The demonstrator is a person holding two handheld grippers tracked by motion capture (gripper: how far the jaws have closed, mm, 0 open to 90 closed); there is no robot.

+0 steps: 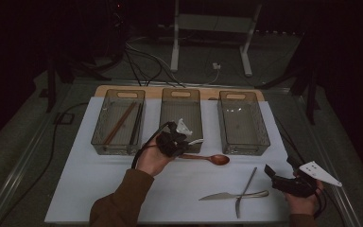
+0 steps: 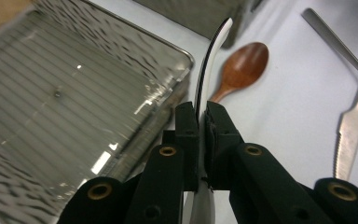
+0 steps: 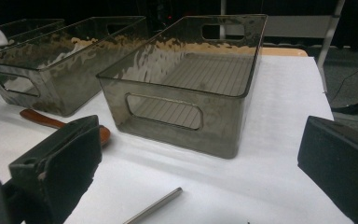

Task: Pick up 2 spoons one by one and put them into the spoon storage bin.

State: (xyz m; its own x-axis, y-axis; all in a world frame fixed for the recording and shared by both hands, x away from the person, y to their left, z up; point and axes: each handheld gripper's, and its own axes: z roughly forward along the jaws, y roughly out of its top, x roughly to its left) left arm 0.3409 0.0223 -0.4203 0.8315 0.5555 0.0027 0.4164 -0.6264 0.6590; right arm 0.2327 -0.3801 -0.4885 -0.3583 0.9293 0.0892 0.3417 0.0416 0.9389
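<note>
Standing along the desk's [image 1: 99,189] 12 o'clock edge: three clear bins, left bin [image 1: 118,122] holding chopsticks [image 1: 121,122], right bin [image 1: 243,123] bare. Pinched tight in left tool [image 2: 201,116] above middle bin [image 1: 181,116]: white spoon [image 2: 213,51], slim, glossy, curved, handle tip toward 12 o'clock in left gripper view. Right tool [image 1: 267,170] gaping wide, holding nothing.

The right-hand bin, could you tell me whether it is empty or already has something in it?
Empty. The right-hand bin shows only its bare ribbed floor in the high view and the right gripper view.
</note>
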